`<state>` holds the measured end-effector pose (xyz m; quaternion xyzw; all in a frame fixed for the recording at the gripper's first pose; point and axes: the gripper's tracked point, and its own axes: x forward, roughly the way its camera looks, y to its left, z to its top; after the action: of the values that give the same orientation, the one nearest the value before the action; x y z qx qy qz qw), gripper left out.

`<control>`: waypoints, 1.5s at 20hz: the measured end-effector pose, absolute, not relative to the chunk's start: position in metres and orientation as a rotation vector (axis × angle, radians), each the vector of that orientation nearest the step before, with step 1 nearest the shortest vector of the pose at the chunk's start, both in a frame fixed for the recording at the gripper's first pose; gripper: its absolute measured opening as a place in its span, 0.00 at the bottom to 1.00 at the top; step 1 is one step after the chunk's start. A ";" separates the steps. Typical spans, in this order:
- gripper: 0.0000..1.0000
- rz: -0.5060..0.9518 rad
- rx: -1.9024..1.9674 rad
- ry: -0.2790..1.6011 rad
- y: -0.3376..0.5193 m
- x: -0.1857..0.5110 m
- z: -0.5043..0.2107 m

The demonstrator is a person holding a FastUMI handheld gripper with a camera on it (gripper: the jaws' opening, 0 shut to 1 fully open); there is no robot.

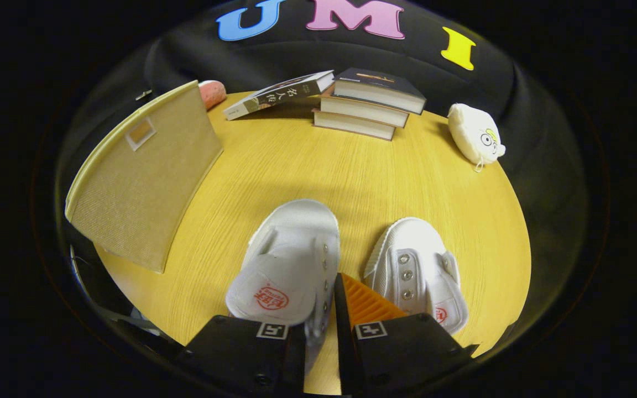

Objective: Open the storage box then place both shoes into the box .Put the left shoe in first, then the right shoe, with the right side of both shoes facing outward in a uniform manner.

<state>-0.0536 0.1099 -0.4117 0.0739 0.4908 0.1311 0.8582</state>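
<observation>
Gripper view: the gripper (327,309) is low over a round wooden table (363,177), fingers drawn close together with the right-hand wall of the left shoe (288,265) pinched between them; the left finger sits inside the shoe opening under the tongue, the right finger presses the outer side by the eyelets. Left shoe is white, toe pointing away from the fingers, tongue with a red stamp folded up toward the camera. The right shoe (418,271), also white, stands just beside it on the table, toe away, apart from the fingers and not touched. Storage box (141,177), beige fabric with a small label pocket, stands on the table well to the left of the shoes and beyond them; its lid looks shut. A pink object (212,93) sits just behind the box. Beyond the shoes, at the table's far side: a stack of books (371,105) with another book (280,95) leaning against it. A white plush toy (476,135) lies to the right of the stack.
</observation>
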 end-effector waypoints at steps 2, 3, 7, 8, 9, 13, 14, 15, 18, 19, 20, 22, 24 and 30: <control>0.15 0.247 0.193 1.032 0.109 -0.053 -0.408; 0.12 0.232 0.216 1.033 0.109 -0.055 -0.403; 0.09 0.200 0.262 1.017 0.106 -0.056 -0.377; 0.09 0.203 0.284 1.003 0.107 -0.055 -0.365; 0.09 0.204 0.306 0.989 0.107 -0.053 -0.352; 0.09 0.199 0.333 0.931 0.109 -0.036 -0.283; 0.09 0.203 0.334 0.925 0.112 -0.030 -0.265; 0.09 0.208 0.333 0.925 0.116 -0.025 -0.247; 0.09 0.228 0.350 0.941 0.141 -0.007 -0.198; 0.09 0.246 0.366 0.940 0.155 0.000 -0.182; 0.09 0.269 0.386 0.936 0.172 0.008 -0.167; 0.09 0.317 0.426 0.936 0.208 0.021 -0.143; 0.09 0.338 0.463 0.978 0.245 0.029 -0.132; 0.09 0.351 0.455 1.072 0.328 0.044 -0.143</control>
<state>0.0436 0.3277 -0.1429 0.2139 0.5036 0.1648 0.8207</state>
